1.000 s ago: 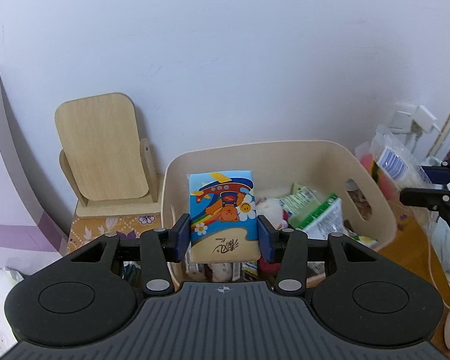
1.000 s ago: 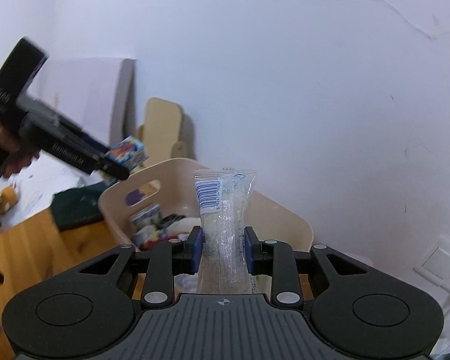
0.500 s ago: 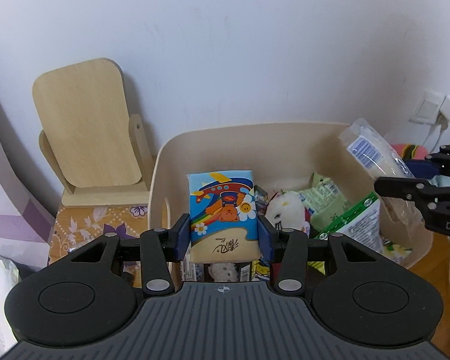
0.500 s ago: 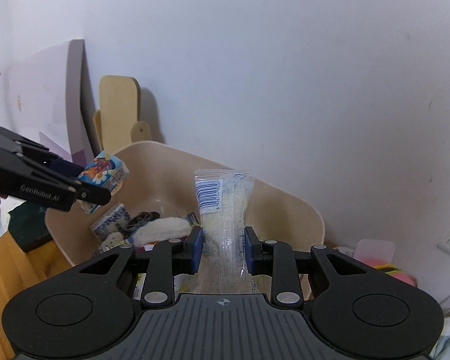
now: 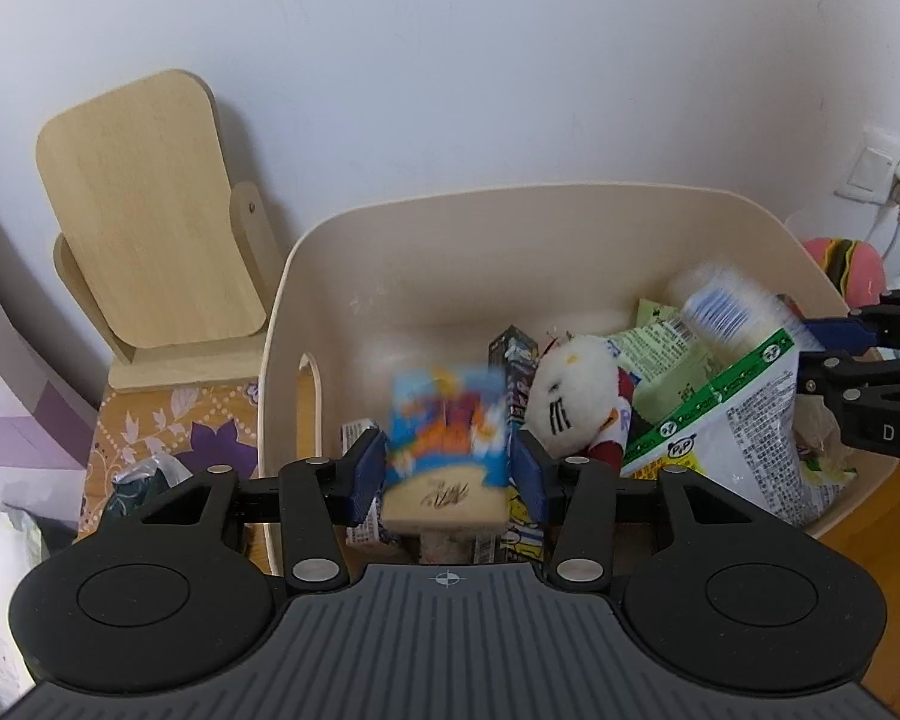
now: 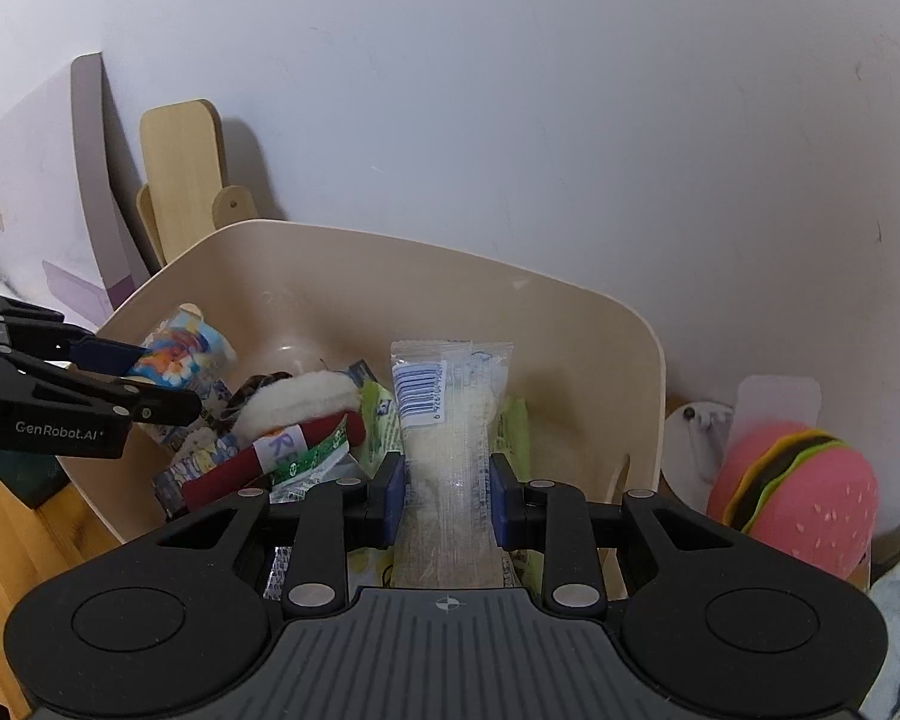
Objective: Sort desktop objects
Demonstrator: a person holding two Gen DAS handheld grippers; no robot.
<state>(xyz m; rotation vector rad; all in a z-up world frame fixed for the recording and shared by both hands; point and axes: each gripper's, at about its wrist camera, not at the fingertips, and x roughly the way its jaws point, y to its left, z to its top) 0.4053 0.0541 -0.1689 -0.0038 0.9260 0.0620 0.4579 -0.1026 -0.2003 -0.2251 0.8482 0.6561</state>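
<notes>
One cream plastic bin (image 5: 570,222) held the clutter. Two grippers hung over it: the left gripper (image 5: 448,471), jaws opening, had a blurred colourful cartoon packet (image 5: 444,438) between them; the right gripper (image 6: 447,495), jaws opening, flanked a clear plastic sachet (image 6: 447,420).

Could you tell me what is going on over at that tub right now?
A person is sorting desk clutter into a beige tub, one handheld gripper per hand. The left gripper is opening over the tub; its cartoon tissue pack, blurred, is slipping free. The right gripper is also starting to open around a clear snack packet above the tub. A plush toy and food packets already lie inside.
</notes>
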